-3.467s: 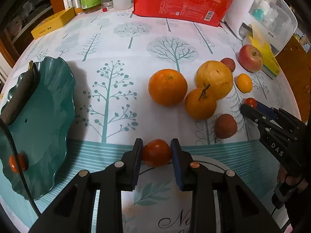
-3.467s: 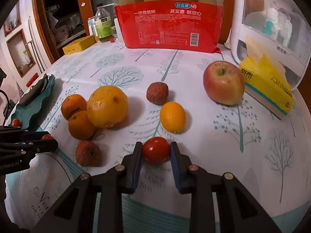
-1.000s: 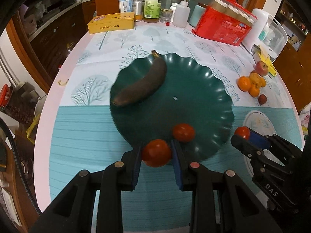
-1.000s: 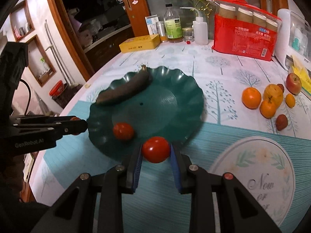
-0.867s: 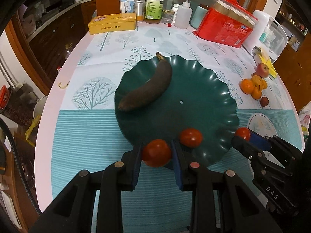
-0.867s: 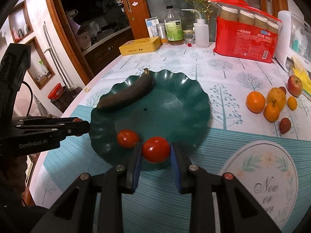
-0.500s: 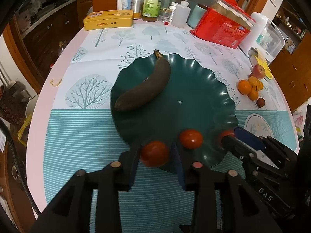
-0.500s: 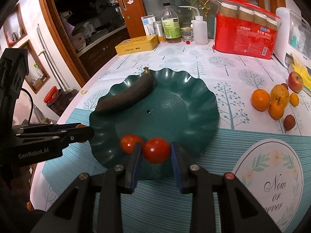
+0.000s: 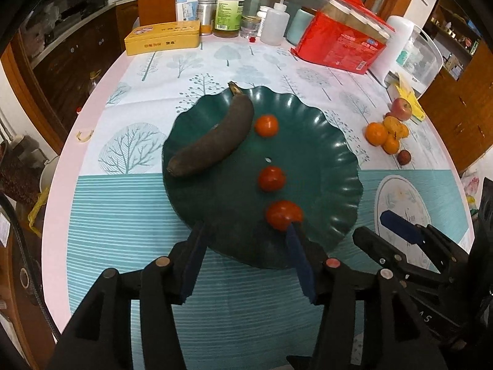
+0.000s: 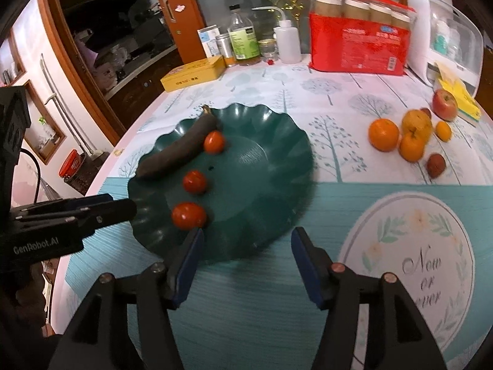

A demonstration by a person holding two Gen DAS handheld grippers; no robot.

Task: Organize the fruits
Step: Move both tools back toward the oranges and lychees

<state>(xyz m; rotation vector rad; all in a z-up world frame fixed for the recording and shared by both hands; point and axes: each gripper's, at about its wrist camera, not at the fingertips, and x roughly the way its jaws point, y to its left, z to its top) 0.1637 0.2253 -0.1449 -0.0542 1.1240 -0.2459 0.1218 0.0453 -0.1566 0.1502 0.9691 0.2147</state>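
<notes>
A dark green wavy plate (image 9: 323, 160) (image 10: 262, 169) holds a blackened banana (image 9: 215, 141) (image 10: 178, 151) and three red tomatoes in a row. The nearest tomato (image 9: 284, 215) (image 10: 188, 215) lies just past the fingertips of both grippers, outside the pads. My left gripper (image 9: 246, 240) hovers at the plate's near rim, jaws opening, nothing between them. My right gripper (image 10: 246, 246) is at the same rim, jaws also opening and empty. Each gripper shows in the other's view: the right gripper (image 9: 397, 231), the left gripper (image 10: 101, 206). The middle tomato (image 9: 271, 178) and the far tomato (image 9: 266, 125) rest nearer the banana.
Oranges (image 10: 409, 135), an apple (image 10: 444, 104) and a lychee (image 10: 436, 165) sit on the tablecloth to the right. At the back stand a yellow tin (image 9: 163, 37), bottles (image 9: 228, 9), a red cup pack (image 9: 339, 49) and a white box (image 9: 413, 52). A round printed mat (image 10: 413, 262) lies near right.
Both grippers held a tomato a second ago; both have opened and let go. The two tomatoes now lie on the plate, and the tomatoes sit further in toward the banana.
</notes>
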